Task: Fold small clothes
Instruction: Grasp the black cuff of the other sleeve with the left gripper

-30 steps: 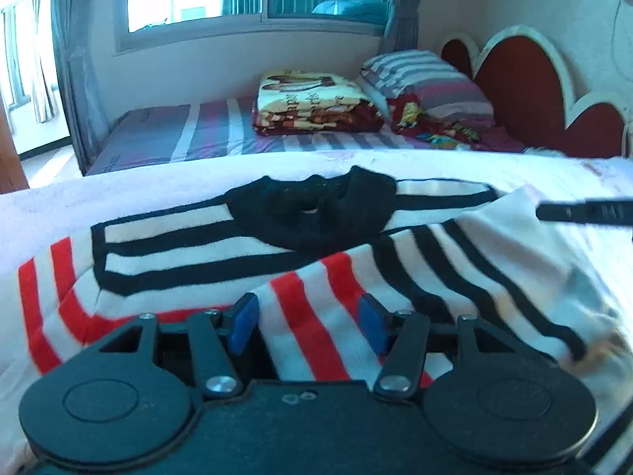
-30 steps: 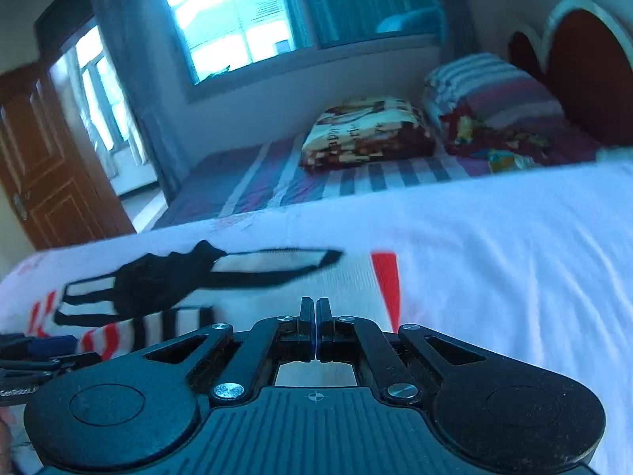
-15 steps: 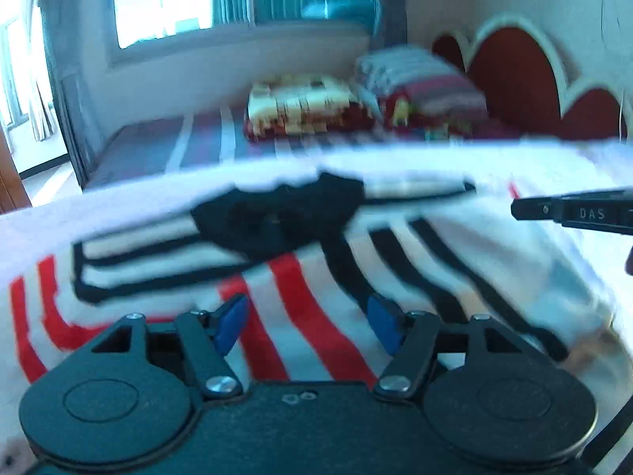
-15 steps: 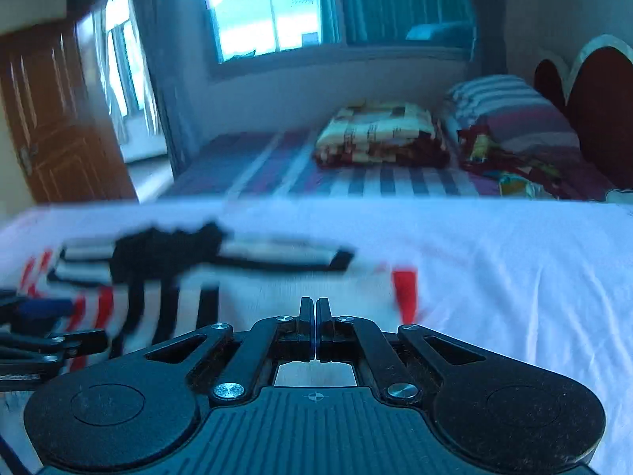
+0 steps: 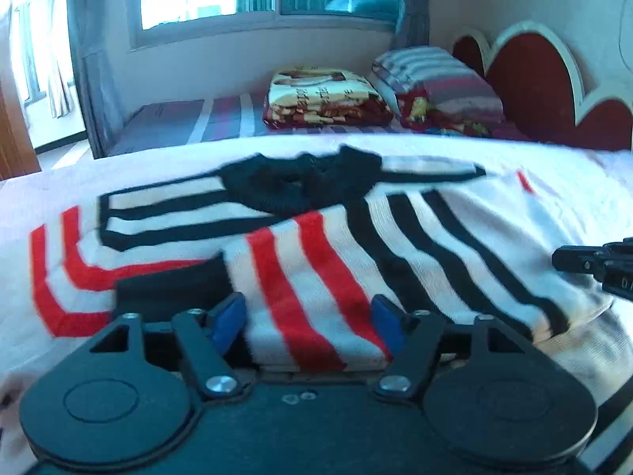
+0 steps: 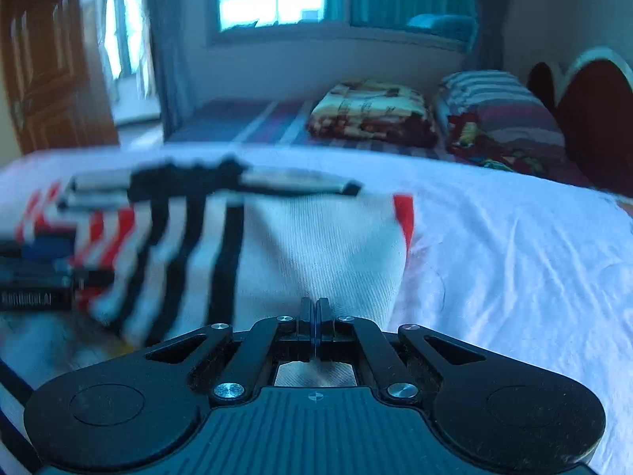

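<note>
**Sleeves Folded In, Bottom Fold Still to Do**

The left gripper (image 5: 308, 316) has its two blue pads (image 5: 229, 314) apart. The folded sleeve lies between them, but the pads do not press on it. The jaws have just been closing a little, yet they are not holding anything. So this one has let go.

The right gripper (image 6: 315, 308) has its jaws squeezed tight together. A bit of white cloth sits right at the tips, and more shows through the little window behind them. It looks like it may be pinching the edge of the sweater, but I cannot tell for sure (the picture is blurry there).

The striped sweater (image 5: 316, 245) lies on the white sheet (image 6: 514, 257) of the near bed, right in front of both grippers. It is white with black and red stripes. Its black collar (image 5: 300, 186) is at the far side. One sleeve, with red and then black stripes, is folded across the body. Its black cuff (image 5: 170, 285) rests just beside the left blue pad. In the right view the other side looks turned in too, with plain white cloth on top.

Farther off there is another bed with a folded blanket (image 5: 324, 95) and a striped pillow (image 5: 435, 75).

How far along? I think about the middle. The sides look folded in. What is left, I guess, is to fold the sweater in half from bottom to collar and smooth it flat.
</note>
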Motion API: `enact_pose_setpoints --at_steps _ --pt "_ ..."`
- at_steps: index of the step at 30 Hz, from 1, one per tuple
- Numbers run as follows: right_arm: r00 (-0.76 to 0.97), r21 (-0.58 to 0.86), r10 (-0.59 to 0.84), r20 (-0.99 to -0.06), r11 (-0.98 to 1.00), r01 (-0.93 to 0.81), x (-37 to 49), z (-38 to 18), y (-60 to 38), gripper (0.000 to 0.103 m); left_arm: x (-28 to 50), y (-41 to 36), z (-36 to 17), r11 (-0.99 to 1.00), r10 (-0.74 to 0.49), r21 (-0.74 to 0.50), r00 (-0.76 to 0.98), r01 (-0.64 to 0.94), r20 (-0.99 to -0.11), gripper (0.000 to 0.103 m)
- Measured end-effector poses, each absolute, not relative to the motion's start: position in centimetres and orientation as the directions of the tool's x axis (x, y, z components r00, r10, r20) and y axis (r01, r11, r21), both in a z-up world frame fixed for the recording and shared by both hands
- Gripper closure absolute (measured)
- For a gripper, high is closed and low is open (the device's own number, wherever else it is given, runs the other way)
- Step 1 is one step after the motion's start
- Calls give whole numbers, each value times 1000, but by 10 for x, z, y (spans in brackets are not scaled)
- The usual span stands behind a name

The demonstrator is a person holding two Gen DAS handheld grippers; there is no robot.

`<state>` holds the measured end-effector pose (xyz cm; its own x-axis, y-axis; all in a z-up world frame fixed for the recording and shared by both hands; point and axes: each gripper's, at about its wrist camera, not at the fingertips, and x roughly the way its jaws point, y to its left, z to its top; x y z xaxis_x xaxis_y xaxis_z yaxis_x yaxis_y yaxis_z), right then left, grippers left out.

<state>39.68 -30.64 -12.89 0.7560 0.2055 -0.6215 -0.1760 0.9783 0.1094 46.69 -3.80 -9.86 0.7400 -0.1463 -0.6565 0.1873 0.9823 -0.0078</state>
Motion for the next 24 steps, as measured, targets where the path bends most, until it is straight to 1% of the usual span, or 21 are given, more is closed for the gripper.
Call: enact_pose_setpoints --at_steps 2,4,7,9,12,14,15,18,20,24 --pt "774 140 209 -598 978 -156 386 -120 -309 103 448 -12 -92 988 -143 -47 765 146 -628 39" --pt "766 167 208 -608 977 -132 379 -118 -311 103 428 26 -87 993 -117 -97 784 73 -610 39" --pt "758 253 209 -617 966 -60 366 -119 -324 103 391 100 -84 985 -20 -147 796 -86 -605 41" --pt "751 287 186 -634 958 5 360 -118 -331 103 368 154 -85 964 55 -174 789 -202 -612 43" --pt "752 336 181 -634 940 56 350 -114 -336 103 338 233 -87 902 169 -212 759 -377 -629 44" --pt "749 354 184 -636 933 72 345 -112 -333 103 325 282 -91 835 195 -285 736 -471 -648 47" --pt "748 357 185 -637 931 74 343 -110 -329 103 319 302 -93 797 191 -338 740 -500 -645 49" --pt "747 356 183 -640 931 77 339 -103 -315 103 310 348 -99 685 164 -495 776 -534 -609 52" --pt "747 367 189 -637 927 78 340 -99 -305 103 312 367 -105 631 152 -558 791 -539 -592 56" --pt "757 364 193 -624 929 64 345 -85 -288 103 321 387 -114 568 156 -632 823 -527 -547 57"
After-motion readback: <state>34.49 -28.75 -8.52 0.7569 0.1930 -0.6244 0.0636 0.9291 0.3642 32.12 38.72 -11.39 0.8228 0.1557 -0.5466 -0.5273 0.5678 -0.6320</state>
